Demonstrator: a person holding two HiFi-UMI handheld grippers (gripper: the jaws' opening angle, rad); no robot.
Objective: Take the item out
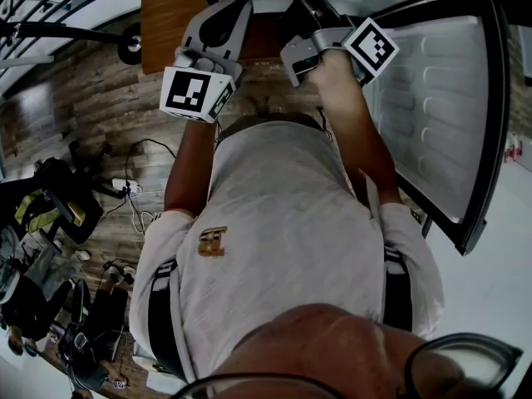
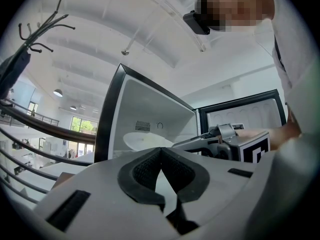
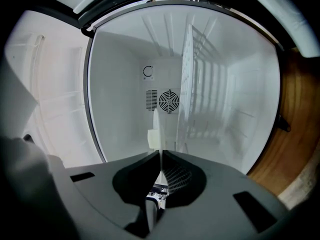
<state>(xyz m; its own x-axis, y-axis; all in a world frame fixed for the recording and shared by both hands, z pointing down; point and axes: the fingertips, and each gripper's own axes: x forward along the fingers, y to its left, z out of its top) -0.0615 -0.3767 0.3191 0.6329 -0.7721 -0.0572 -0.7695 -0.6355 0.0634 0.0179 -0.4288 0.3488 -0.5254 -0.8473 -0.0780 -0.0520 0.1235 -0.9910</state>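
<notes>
Plate (image 3: pixel 156 126) pinched at rim by right tongs (image 3: pixel 160 154), left tongs (image 2: pixel 161 150) closed, empty; pull level toward near side, clear of shelf (image 3: pixel 200 84).

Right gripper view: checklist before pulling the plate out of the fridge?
1. White-lined fridge door swung open: ok.
2. Right tongs shut on the rim of the thin white round plate: ok.
3. Left tongs shut, holding nothing, clear of the plate: ok.
4. Plate clear of the wire shelf: cannot tell.
5. Plate lifted off its support: cannot tell.
</notes>
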